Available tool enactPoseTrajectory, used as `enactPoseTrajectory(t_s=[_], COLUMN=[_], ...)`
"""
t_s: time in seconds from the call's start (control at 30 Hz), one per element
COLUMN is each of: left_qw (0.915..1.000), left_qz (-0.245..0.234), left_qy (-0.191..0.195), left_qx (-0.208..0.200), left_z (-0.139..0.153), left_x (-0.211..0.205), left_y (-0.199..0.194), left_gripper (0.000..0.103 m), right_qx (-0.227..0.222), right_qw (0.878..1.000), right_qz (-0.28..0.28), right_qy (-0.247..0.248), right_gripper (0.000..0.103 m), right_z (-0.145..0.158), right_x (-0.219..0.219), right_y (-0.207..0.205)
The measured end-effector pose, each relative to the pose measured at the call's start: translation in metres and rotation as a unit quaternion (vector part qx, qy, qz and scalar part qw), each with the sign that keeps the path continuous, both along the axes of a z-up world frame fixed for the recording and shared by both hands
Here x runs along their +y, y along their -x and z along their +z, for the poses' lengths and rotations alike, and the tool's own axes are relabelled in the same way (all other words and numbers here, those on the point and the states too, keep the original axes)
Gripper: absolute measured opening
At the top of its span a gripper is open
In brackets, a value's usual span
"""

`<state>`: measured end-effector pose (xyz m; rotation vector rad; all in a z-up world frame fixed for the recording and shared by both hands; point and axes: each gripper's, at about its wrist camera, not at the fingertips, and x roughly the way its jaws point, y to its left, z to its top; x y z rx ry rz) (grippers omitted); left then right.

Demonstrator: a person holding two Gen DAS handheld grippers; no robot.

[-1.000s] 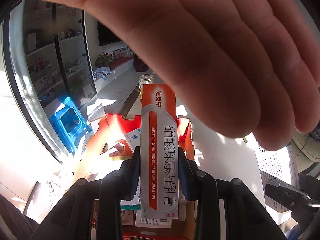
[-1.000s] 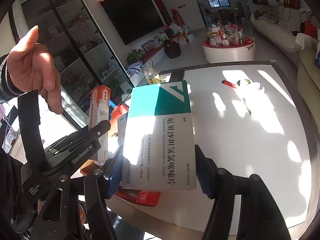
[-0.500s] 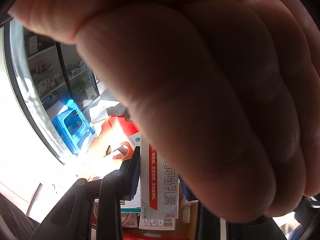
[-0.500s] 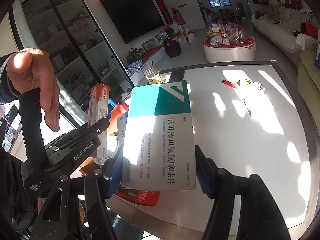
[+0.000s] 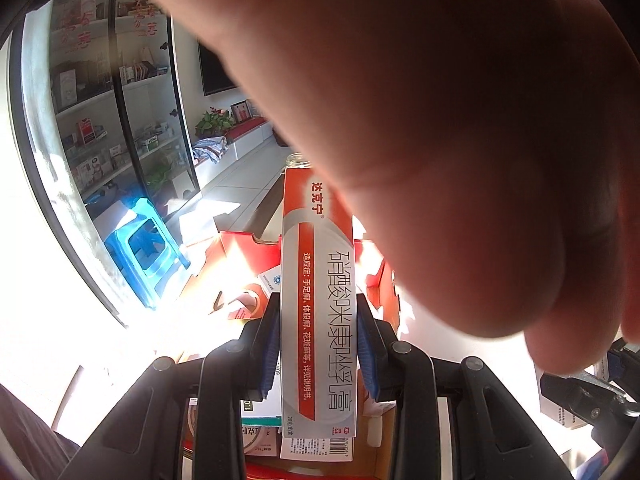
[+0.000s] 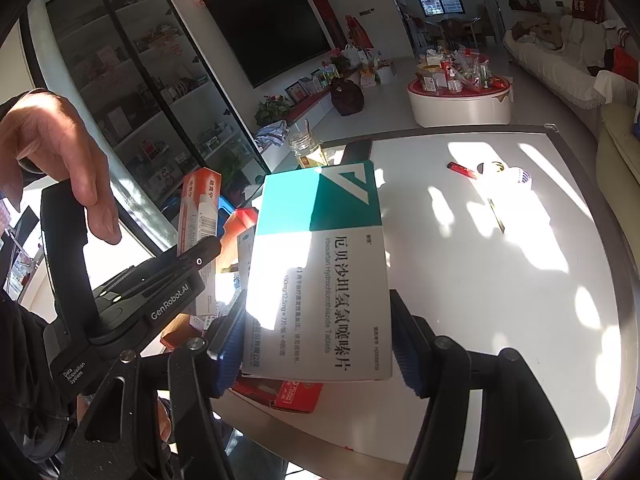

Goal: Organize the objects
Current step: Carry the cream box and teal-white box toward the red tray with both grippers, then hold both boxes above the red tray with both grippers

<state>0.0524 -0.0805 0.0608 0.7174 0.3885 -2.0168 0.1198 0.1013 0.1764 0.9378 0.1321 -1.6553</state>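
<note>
1. We see the left gripper [image 5: 318,344] clamped on a narrow orange-and-grey carton [image 5: 316,300], blue pads flat on its 2 long sides. It hangs above the open red cardboard box [image 5: 256,252] at the table's near-left edge.
2. The right gripper [image 6: 316,340] holds a broad teal-and-white tablet box [image 6: 320,272] across its width, lifted over the white table [image 6: 500,280], just right of the red box.
3. A bare hand [image 5: 440,128] hovers close over the left lens and hides the far right of that view; we cannot tell its purpose.
4. Step in hand, as we judge it: setting both cartons into the red box. We would lower the narrow carton first, long axis along the packs already inside, and release only once it rests.
5. The wide box should go in flat, clear of the red box's raised flaps.
6. Materials: both cartons are thin glossy card with crisp edges, and they will dent under hard squeezing. The table is smooth and sunlit; a glass jar [image 6: 306,148] stands at its far-left edge.
</note>
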Motion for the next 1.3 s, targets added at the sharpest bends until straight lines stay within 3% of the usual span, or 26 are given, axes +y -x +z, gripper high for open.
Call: enactPoseTrajectory(t_s=[0.9,1.03,1.3], left_qw=[1.0,1.0,0.9999], left_qz=[0.0,0.002,0.006], left_qy=[0.002,0.003,0.001], left_qx=[0.001,0.005,0.009], left_z=[-0.001,0.0,-0.002], left_x=[0.006,0.007,0.006], left_y=[-0.007,-0.01,-0.013], left_gripper=[0.035,0.035,0.036], right_qx=[0.014,0.04,0.179], right_qw=[1.0,0.999,0.982], right_qz=[-0.006,-0.023,-0.038], right_qy=[-0.016,-0.028,-0.047], right_gripper=[0.063,0.063,0.063], right_z=[0.006,0.015,0.036], right_x=[-0.006,-0.014,-0.037], right_y=[-0.006,-0.006,-0.033])
